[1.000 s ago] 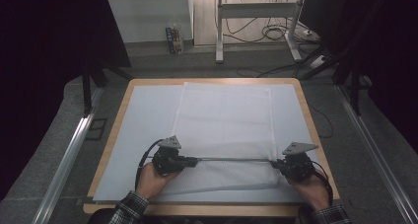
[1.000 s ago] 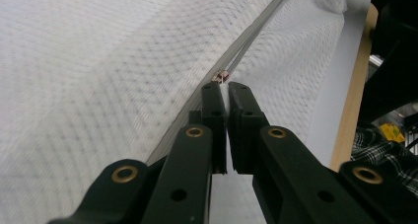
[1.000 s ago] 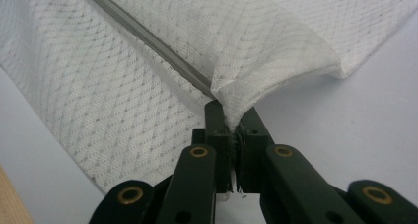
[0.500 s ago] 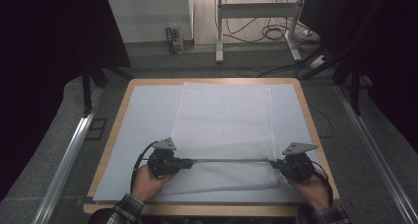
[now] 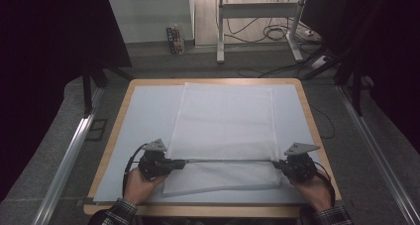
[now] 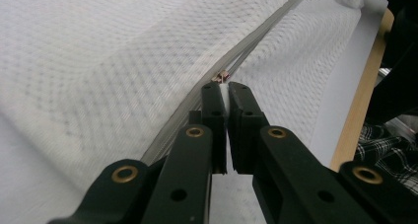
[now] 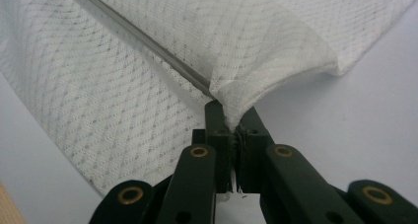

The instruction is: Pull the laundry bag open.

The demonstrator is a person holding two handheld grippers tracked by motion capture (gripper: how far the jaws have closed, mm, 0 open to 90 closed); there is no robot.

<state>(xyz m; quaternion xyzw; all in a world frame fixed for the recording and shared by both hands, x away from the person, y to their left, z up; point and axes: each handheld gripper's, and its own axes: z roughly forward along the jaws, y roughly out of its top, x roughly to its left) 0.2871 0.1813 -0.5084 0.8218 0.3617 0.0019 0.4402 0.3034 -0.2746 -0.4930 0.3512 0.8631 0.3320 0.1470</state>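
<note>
Lying flat on the table [image 5: 119, 136] is a white mesh bag [image 5: 225, 121], its far end reaching toward the table's far edge and its near end sitting between the two grippers. A pale mat [image 5: 143, 111] is covering the tabletop inside the wooden rim [image 5: 106, 150].

At the left, the left hand [image 5: 140, 185] is holding the left gripper [image 5: 179, 162] just beside the bag's left edge, with a grey plate [image 5: 154, 145] on top and a cable [image 5: 130, 160] looping behind it. In the left gripper view, the jaws are standing nearly closed and are pinching a thin white tab; the small metal zip pull [image 6: 223, 76] is sitting right at the jaw tips. The zip [image 6: 256, 41] is running away from the tips across the mesh toward the far corner. A checked sleeve [image 6: 384, 145] is showing at the right of that view, past the wooden rim.

Across the middle of the high view, the zip line [image 5: 228, 160] is stretching straight from one gripper to the other, and a near strip of mesh is lying below it toward the person.

At the right, the right hand [image 5: 312, 188] is holding the right gripper [image 5: 275, 163] against the bag's right edge, also with a grey plate [image 5: 300, 148] on top. In the right gripper view, the jaws are clamping a gathered corner of mesh [image 7: 246, 93], with fabric bunching up and out from between them. The zip end is meeting that corner just beside the tips.
</note>
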